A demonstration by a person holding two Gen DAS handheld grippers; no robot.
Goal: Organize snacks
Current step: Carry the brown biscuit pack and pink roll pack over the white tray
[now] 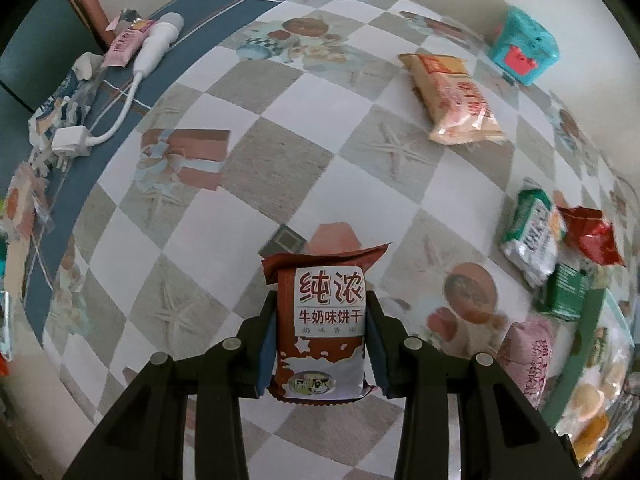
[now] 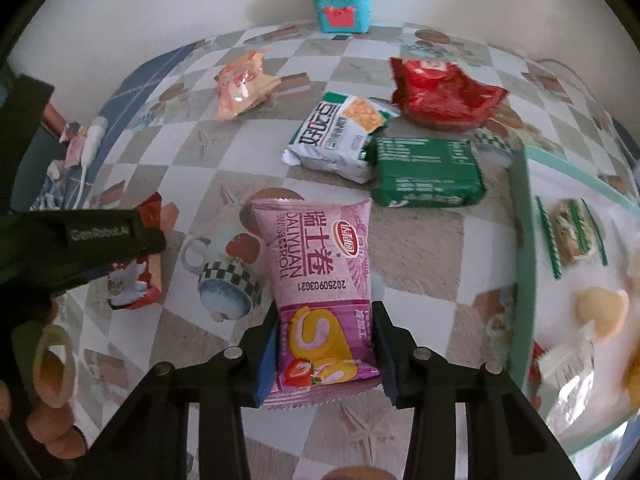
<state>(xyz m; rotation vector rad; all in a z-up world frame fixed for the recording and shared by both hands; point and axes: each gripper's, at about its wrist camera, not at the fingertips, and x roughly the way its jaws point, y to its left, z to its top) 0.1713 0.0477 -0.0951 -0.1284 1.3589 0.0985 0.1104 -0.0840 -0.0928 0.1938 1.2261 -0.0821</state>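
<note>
My left gripper (image 1: pixel 322 300) is shut on a brown milk biscuit packet (image 1: pixel 322 328) and holds it over the checked tablecloth. My right gripper (image 2: pixel 326 312) is shut on a pink Swiss roll packet (image 2: pixel 320 280). The left gripper (image 2: pixel 100 236) with its brown packet (image 2: pixel 136 280) also shows at the left of the right wrist view. The pink packet (image 1: pixel 528 356) shows at the right of the left wrist view. Loose snacks on the table: an orange packet (image 2: pixel 240 84), a white-green cracker packet (image 2: pixel 340 136), a dark green packet (image 2: pixel 424 172), a red bag (image 2: pixel 440 92).
A mint-green tray (image 2: pixel 520 264) with several wrapped snacks stands at the right. A teal box (image 2: pixel 340 2) stands against the back wall. A white charger with cable (image 1: pixel 136 76) and a pink sachet (image 1: pixel 126 42) lie at the table's left edge on the blue border.
</note>
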